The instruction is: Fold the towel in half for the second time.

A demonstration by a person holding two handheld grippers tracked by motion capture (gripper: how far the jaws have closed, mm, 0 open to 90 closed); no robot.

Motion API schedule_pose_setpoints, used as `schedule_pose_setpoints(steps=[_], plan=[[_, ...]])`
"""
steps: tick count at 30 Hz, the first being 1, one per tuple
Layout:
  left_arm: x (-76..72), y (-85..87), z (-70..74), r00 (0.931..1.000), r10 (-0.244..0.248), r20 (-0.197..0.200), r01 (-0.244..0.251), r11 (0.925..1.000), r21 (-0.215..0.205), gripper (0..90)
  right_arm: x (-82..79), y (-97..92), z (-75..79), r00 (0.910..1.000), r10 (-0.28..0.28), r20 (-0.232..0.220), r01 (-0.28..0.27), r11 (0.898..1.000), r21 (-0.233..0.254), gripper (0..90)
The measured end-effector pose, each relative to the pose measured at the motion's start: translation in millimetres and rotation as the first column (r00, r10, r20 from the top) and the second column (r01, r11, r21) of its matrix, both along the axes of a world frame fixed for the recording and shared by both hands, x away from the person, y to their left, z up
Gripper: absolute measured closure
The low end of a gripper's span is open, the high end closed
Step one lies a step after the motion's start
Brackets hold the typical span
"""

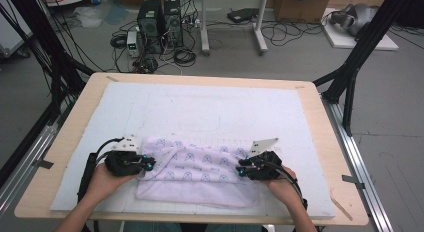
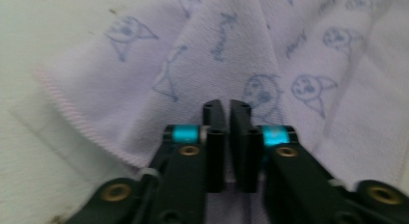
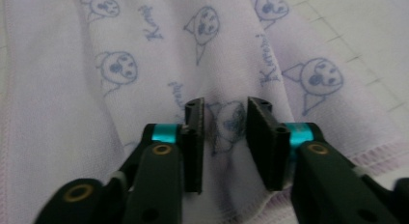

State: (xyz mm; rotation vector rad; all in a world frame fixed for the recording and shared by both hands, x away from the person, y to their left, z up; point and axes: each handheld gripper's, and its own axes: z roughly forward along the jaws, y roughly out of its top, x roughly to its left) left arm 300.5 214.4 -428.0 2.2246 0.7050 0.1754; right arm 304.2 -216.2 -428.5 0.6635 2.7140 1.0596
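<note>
One pale lilac towel (image 1: 195, 174), printed with blue cartoon faces and script, is spread in loose folds along the near edge of the worktop (image 1: 310, 99), on a white gridded mat (image 1: 200, 107). Its left end is met by the left gripper (image 1: 148, 163), and its right end by the right gripper (image 1: 240, 170); each is held in a hand entering from the near side. In the left gripper view, the towel (image 2: 202, 55) is seen bunched under the left gripper (image 2: 226, 110), whose fingers (image 2: 214, 132) are clenched almost together, with only a thin slit left between them; whether cloth is pinched in that slit cannot be told. A stitched pinkish hem is seen running down to the left of them. In the right gripper view, a raised fold of the towel (image 3: 144, 64) is seen standing between the fingers (image 3: 263, 137) of the right gripper (image 3: 225, 113), which are set a little apart; whether the fold is pressed cannot be told. Beyond the worktop, computer towers (image 1: 160, 24) and tangled cables are seen on the grey floor.
</note>
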Motion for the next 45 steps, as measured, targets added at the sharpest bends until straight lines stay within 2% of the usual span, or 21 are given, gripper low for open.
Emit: schedule_pose_setpoints(steps=[1,2,4,7,10,13,15,18,21,23,25,28,31,32,34,36,38,39,41,42,45], plan=[[-0.5,-0.9,0.3,1.0,-0.008,0.005,0.008,1.0,0.003,89.2,-0.5,-1.5,0.1,1.0,0.007,0.0,-0.007,1.0,0.01,84.1],[-1.7,0.1,2.2,0.9999,-0.01,0.012,0.01,0.9999,-0.007,89.5,-1.2,-3.5,1.8,0.9998,0.016,-0.012,-0.016,1.0,0.023,85.9],[-4.8,7.1,9.0,0.9997,0.004,0.024,-0.003,0.9987,-0.05,89.6,-2.8,-7.4,6.3,0.9996,0.021,-0.022,-0.02,0.999,0.045,86.3],[-16.4,24.1,26.6,0.9973,0.037,0.063,-0.028,0.9913,-0.128,89.6,-11.5,-12.9,21.2,0.9993,0.036,0.008,-0.037,0.996,0.083,86.6],[-31.9,36.7,40.1,0.9956,0.036,0.087,-0.021,0.987,-0.159,89.6,-23.0,-18.3,37.1,0.998,0.056,0.031,-0.059,0.991,0.122,86.6],[-48.9,48.1,48.6,0.9965,0.016,0.083,0.0,0.9817,-0.19,88.9,-41.4,-25.1,51.1,0.9916,0.128,0.022,-0.13,0.975,0.183,82.6],[-54.5,50.0,49.3,0.9968,0.02,0.077,-0.006,0.9833,-0.182,73.0,-50.3,-29.9,56.1,0.9889,0.148,0.014,-0.147,0.966,0.211,77.1],[-52.9,44.1,41.4,0.9982,0.016,0.057,-0.006,0.9851,-0.172,65.5,-55.3,-29.0,54.7,0.9908,0.133,0.024,-0.136,0.971,0.195,70.6],[-49.8,31.8,29.6,0.9987,-0.011,0.049,0.018,0.988,-0.153,64.6,-56.2,-19.3,41.3,0.9889,0.148,0.017,-0.149,0.976,0.159,67.0],[-48.0,25.2,21.4,0.9989,-0.024,0.041,0.029,0.9912,-0.129,64.2,-56.8,-12.3,28.4,0.9892,0.146,0.002,-0.146,0.983,0.116,65.4],[-46.3,20.8,12.4,0.9993,-0.029,0.024,0.031,0.9947,-0.097,64.4,-56.1,-8.3,16.0,0.9887,0.15,-0.01,-0.149,0.986,0.074,63.9],[-50.3,20.2,2.4,0.9989,-0.041,0.023,0.042,0.998,-0.047,64.7,-56.6,-5.8,0.3,0.9889,0.147,-0.022,-0.146,0.989,0.026,64.5],[-55.5,25.3,-6.1,0.9993,-0.037,0.011,0.037,0.9993,-0.004,64.1,-59.5,-9.8,-5.0,0.9892,0.145,-0.02,-0.144,0.988,0.053,68.1],[-57.2,28.5,-7.4,0.9994,-0.032,0.016,0.032,0.9994,-0.015,63.6,-60.2,-11.5,-4.8,0.9898,0.141,-0.016,-0.14,0.989,0.055,67.8],[-58.6,31.9,-8.0,0.9996,-0.026,0.006,0.026,0.9997,-0.006,61.0,-62.2,-14.0,-4.2,0.9905,0.137,-0.015,-0.136,0.99,0.048,66.0],[-60.2,31.5,-9.3,0.9991,-0.036,0.022,0.036,0.9994,0.001,59.3,-63.9,-15.1,-5.3,0.9908,0.135,-0.009,-0.135,0.99,0.043,64.7],[-60.5,30.1,-10.0,0.9989,-0.038,0.028,0.038,0.9993,0.003,59.8,-64.8,-15.1,-7.3,0.9913,0.132,-0.003,-0.132,0.99,0.042,67.0],[-60.5,30.0,-9.9,0.9986,-0.039,0.034,0.039,0.9992,0.007,62.1,-64.6,-15.4,-7.9,0.9913,0.132,0.001,-0.132,0.99,0.041,71.1],[-60.2,30.8,-9.3,0.9981,-0.036,0.05,0.036,0.9994,-0.002,74.9,-62.8,-16.3,-7.6,0.9923,0.124,0.008,-0.124,0.992,0.035,81.5],[-59.6,31.4,-8.3,0.9983,-0.033,0.047,0.034,0.9994,-0.01,81.3,-61.6,-16.3,-6.7,0.9925,0.122,-0.005,-0.122,0.992,0.037,83.4],[-60.5,32.2,-4.8,0.9973,-0.033,0.065,0.034,0.9993,-0.014,86.2,-59.0,-16.3,-0.3,0.992,0.126,-0.008,-0.126,0.992,0.031,85.1]])
